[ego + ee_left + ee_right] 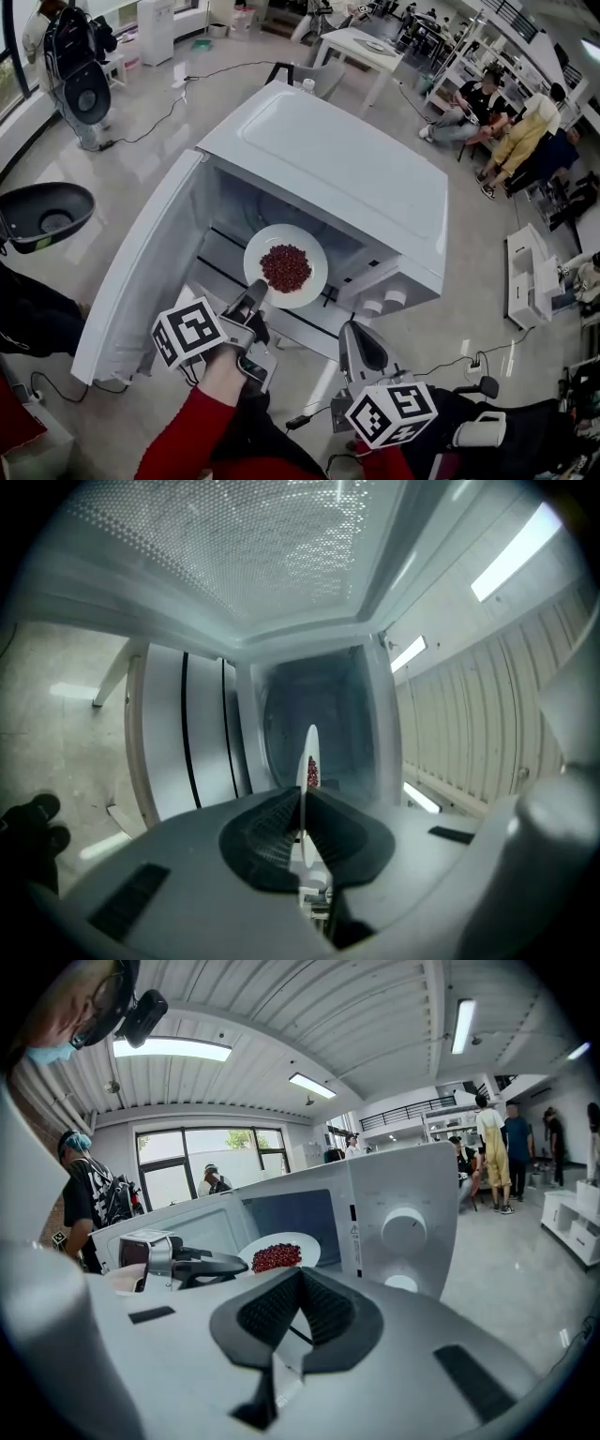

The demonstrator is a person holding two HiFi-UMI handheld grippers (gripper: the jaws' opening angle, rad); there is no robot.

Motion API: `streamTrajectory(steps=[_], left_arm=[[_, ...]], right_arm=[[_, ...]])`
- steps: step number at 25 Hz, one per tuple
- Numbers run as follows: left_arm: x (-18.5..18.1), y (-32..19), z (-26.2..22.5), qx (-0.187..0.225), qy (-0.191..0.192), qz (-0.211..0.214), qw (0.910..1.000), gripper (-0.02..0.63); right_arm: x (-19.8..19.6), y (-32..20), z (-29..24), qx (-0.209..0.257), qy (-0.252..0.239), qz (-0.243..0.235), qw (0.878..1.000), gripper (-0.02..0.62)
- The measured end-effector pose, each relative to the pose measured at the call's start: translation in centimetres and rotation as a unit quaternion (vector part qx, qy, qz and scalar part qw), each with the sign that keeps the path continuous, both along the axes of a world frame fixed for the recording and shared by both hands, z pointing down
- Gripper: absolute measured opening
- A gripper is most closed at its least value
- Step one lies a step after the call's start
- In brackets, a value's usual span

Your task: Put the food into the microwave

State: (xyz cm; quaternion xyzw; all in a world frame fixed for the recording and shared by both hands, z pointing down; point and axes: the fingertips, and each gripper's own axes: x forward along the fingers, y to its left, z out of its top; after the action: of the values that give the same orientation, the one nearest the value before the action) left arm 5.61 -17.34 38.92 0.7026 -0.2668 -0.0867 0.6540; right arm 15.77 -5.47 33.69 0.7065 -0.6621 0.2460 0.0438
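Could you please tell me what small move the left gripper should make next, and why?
Probably ease the left gripper forward, carrying the round white plate of red beans deeper into the open white microwave. The gripper is shut on the plate's near rim, the plate is only at the cavity's mouth, and the door stands wide open.

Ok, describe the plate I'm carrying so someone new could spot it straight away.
Find the big white microwave with its door swung open. At the cavity's mouth, the left claw grips a round white plate by its rim. It alone carries a heap of small dark red food.
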Motion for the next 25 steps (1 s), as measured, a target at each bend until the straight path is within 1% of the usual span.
streamTrajectory(steps=[6,12,19,25], left_arm=[[0.9,-1.1,0.8,0.007,0.008,-0.011,0.9999,0.02],[1.9,-1.9,1.2,0.019,0.015,-0.023,0.9994,0.02],[2.4,-3.4,2.2,0.014,0.031,-0.037,0.9988,0.02],[2.8,-4.1,2.4,0.02,0.037,-0.043,0.9982,0.02]], right_arm=[[-0.1,-1.6,1.7,-0.011,0.012,-0.025,1.0,0.014],[-0.4,-2.1,3.4,-0.021,0.019,-0.047,0.998,0.014],[-0.5,-3.5,5.1,-0.037,0.026,-0.049,0.998,0.014],[-0.5,-4.8,5.6,-0.032,0.035,-0.055,0.997,0.014]])
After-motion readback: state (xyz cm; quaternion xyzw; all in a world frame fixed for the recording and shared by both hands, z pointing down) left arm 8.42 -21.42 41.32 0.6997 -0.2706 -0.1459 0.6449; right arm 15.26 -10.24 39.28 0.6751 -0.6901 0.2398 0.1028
